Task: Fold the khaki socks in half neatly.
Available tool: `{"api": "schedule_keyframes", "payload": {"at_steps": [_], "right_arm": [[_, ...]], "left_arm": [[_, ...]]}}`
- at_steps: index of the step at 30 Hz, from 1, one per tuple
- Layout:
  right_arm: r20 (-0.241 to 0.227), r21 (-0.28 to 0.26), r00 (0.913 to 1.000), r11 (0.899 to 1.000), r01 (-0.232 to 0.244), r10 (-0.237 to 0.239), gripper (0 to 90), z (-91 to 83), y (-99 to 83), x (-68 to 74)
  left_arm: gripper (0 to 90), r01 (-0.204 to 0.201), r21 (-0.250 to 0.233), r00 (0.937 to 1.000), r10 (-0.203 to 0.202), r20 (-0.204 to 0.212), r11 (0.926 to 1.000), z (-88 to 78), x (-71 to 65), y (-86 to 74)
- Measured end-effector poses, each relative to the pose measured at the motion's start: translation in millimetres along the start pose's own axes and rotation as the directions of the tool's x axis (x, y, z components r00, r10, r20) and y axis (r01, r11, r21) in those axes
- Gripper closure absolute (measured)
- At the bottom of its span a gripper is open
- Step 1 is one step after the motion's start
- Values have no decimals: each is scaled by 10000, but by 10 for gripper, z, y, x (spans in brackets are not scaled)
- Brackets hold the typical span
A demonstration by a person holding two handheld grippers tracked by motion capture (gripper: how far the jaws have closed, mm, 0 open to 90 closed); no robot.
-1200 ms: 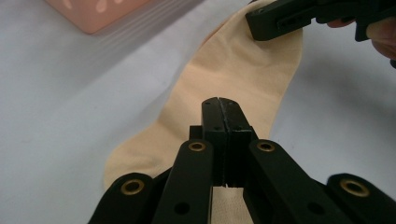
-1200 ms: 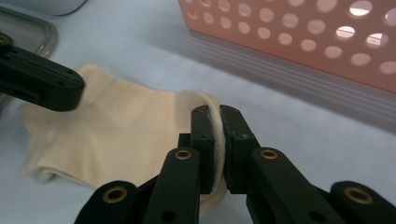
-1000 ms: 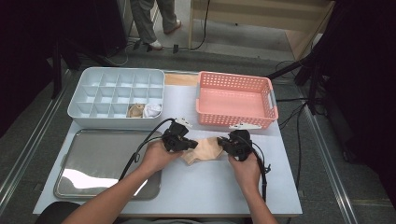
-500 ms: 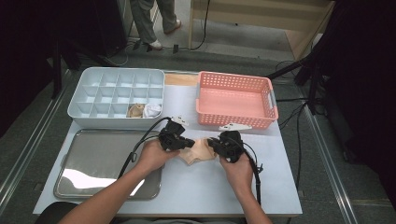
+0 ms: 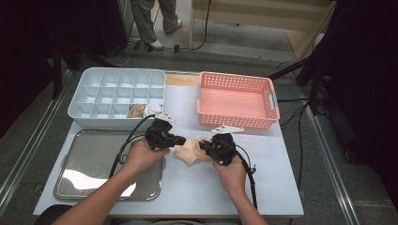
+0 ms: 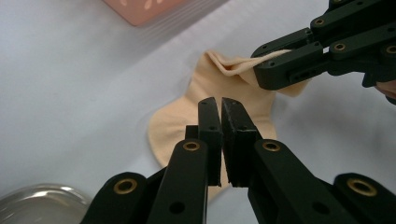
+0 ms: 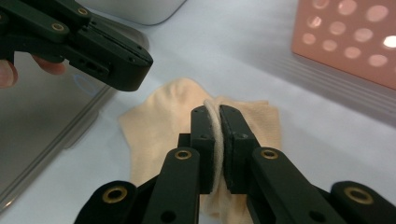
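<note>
Peach-coloured sock (image 5: 191, 153) is lying on the white bench (image 5: 281, 187), just right of the metal tray (image 5: 89, 164) and in front of the pink basket (image 5: 237, 101). Both forearms come in from the bottom edge and angle inward, so the two tools meet over the sock.

The right hand-held gripper (image 7: 214, 122) is clamped on a fold of the sock's fabric — you can see the cloth pinched between its pads in the right gripper view, that edge bunched up off the bench.

The left hand-held gripper (image 6: 220, 105) sits over the other end of the sock with its jaws pressed nearly together, having just eased apart a touch. Nothing looks caught between them, though the high view is too small to be sure.

The compartment tray (image 5: 117, 96) sits behind the metal tray, with a couple of rolled items in its front row.
</note>
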State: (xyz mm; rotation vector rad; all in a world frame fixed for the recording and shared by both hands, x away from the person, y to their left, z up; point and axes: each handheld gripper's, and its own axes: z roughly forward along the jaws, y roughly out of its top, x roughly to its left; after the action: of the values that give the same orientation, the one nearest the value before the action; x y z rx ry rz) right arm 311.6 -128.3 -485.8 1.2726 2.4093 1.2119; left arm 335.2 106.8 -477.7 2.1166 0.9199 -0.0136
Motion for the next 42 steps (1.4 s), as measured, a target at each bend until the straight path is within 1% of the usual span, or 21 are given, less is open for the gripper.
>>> {"api": "schedule_keyframes", "payload": {"at_steps": [2, 4, 8, 11, 12, 15, 18, 20, 21, 24, 27, 29, 32, 35, 37, 40, 42], "right_arm": [[-56, -31, 10000, 10000, 55, -55, 855, 8, 11, 23], [-126, -47, 9999, 9999, 108, -108, 854, 19, 22, 47], [-262, -32, 9994, 9997, 245, -246, 854, 57, 40, 100], [-389, -2, 9983, 9990, 442, -441, 854, 109, 48, 155], [-446, 28, 9979, 9989, 474, -472, 854, 122, 49, 170], [-558, 89, 9963, 9978, 654, -648, 854, 174, 49, 231], [-659, 136, 9942, 9962, 856, -845, 853, 222, 49, 299], [-751, 94, 9927, 9954, 951, -941, 852, 260, 39, 319], [-821, 160, 9924, 9955, 934, -918, 852, 285, 30, 327], [-833, 469, 9931, 9952, 861, -820, 840, 384, -16, 327], [-870, 634, 9922, 9935, 946, -889, 830, 432, -45, 335], [-872, 595, 9917, 9932, 1002, -948, 820, 432, -45, 343], [-1118, 570, 9905, 9946, 871, -803, 740, 417, -37, 330], [-1206, 473, 9891, 9948, 907, -844, 704, 387, -28, 327], [-1343, 334, 9876, 9957, 858, -806, 677, 337, -14, 333], [-1401, 72, 9870, 9967, 805, -787, 672, 246, 13, 328], [-1453, -95, 9863, 9969, 781, -786, 686, 191, 33, 310]], "left_arm": [[879, 105, -2, 9999, -105, -13, 9999, -20, 17, -21], [879, 106, 56, 9999, -105, -135, 9999, -33, 32, -36], [879, 268, -10, 9994, -269, -196, 9996, -74, 67, -56], [879, 340, -48, 9990, -341, -288, 9994, -110, 96, -73], [879, 437, -123, 9986, -440, -301, 9990, -116, 98, -80], [879, 470, -137, 9981, -475, -387, 9988, -136, 105, -97], [878, 506, -164, 9978, -513, -411, 9986, -152, 114, -116], [876, 591, -223, 9974, -599, -390, 9980, -157, 117, -130], [875, 568, -222, 9974, -577, -432, 9981, -161, 120, -137], [874, 688, -279, 9967, -699, -411, 9972, -163, 116, -153], [874, 685, -280, 9968, -696, -393, 9973, -172, 127, -159], [874, 699, -278, 9966, -710, -408, 9972, -176, 133, -160], [873, 723, -306, 9965, -735, -406, 9969, -177, 142, -158], [874, 756, -335, 9962, -769, -404, 9966, -174, 150, -152], [873, 775, -324, 9959, -789, -431, 9965, -179, 156, -145], [873, 749, -358, 9963, -764, -399, 9965, -182, 163, -139], [873, 732, -353, 9965, -745, -385, 9967, -182, 167, -133]]}}
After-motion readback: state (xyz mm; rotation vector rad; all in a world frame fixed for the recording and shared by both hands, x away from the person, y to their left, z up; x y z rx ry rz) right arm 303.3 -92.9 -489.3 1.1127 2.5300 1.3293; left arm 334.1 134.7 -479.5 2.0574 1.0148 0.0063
